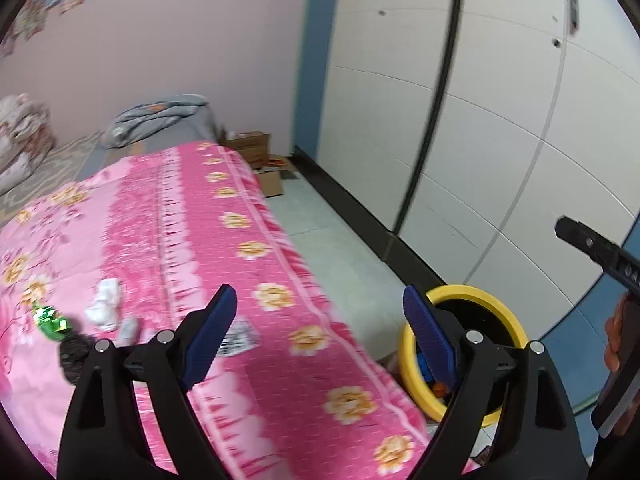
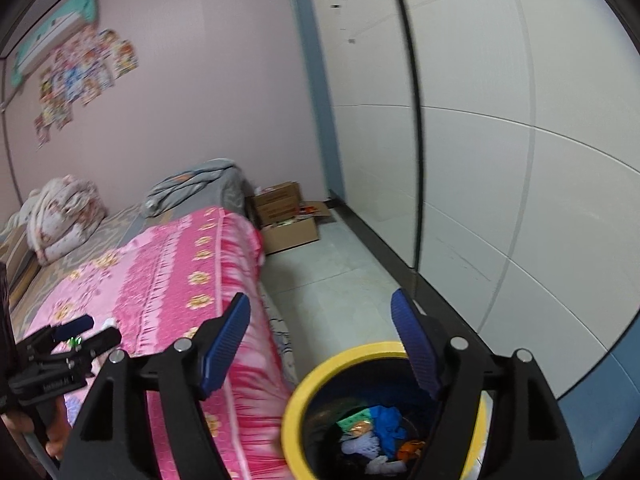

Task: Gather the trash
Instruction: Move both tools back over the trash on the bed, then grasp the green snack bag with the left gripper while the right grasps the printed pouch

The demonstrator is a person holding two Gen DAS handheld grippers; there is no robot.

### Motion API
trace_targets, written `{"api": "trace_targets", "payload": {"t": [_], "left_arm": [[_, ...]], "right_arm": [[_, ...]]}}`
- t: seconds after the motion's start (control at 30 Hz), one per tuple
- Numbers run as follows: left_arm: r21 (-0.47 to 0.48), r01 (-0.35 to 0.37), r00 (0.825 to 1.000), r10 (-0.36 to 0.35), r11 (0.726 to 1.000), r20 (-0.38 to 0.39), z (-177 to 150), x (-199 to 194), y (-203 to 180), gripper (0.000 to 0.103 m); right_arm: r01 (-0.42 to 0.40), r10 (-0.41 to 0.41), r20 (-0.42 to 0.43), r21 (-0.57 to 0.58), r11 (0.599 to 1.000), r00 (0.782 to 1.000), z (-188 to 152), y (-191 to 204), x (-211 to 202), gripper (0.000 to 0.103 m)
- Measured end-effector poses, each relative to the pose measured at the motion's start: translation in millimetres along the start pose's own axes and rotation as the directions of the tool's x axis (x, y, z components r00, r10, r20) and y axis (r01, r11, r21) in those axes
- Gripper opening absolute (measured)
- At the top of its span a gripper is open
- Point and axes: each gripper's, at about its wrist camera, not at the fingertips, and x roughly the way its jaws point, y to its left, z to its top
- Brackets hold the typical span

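Both tilt downward with jaws spread and empty: the right gripper [image 2: 320, 354] above the yellow-rimmed bin [image 2: 298, 400], the left gripper [image 1: 320, 340] over the pink bedspread [image 1: 168, 216]

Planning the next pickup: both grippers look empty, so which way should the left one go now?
Probably swing the left gripper, open and empty, left toward the crumpled white tissue and green wrapper lying on the pink bedspread. The yellow-rimmed bin already holds scraps, and the right gripper, also open and empty, hangs above it.
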Motion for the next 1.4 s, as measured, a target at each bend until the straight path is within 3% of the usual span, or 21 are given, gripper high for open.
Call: {"api": "trace_targets", "payload": {"t": [0.4, 0.8, 1.1, 1.4], "left_arm": [[-0.111, -0.189, 0.981, 0.191, 0.976, 0.009, -4.4, -28.7, 127.4, 0.082], [-0.245, -0.359, 0.933, 0.349, 0.901, -0.082, -25.4, -16.5, 246.5, 0.082], [-0.278, -0.438, 0.899, 0.413, 0.855, -0.149, -45.8, 6.1, 299.8, 0.082], [-0.280, -0.475, 0.879, 0.434, 0.834, -0.197, -56.3, 30.0, 327.4, 0.082]], "right_arm": [[-0.125, 0.119, -0.058, -0.114, 0.986, 0.991, -4.9, 94.9, 21.9, 0.073], [-0.250, 0.221, -0.163, -0.184, 0.951, 0.962, -24.8, 158.1, 72.6, 0.076], [-0.326, 0.261, -0.274, -0.226, 0.918, 0.925, -55.1, 190.6, 117.3, 0.076], [-0.367, 0.257, -0.341, -0.315, 0.875, 0.904, -79.6, 224.5, 148.6, 0.078]]}}
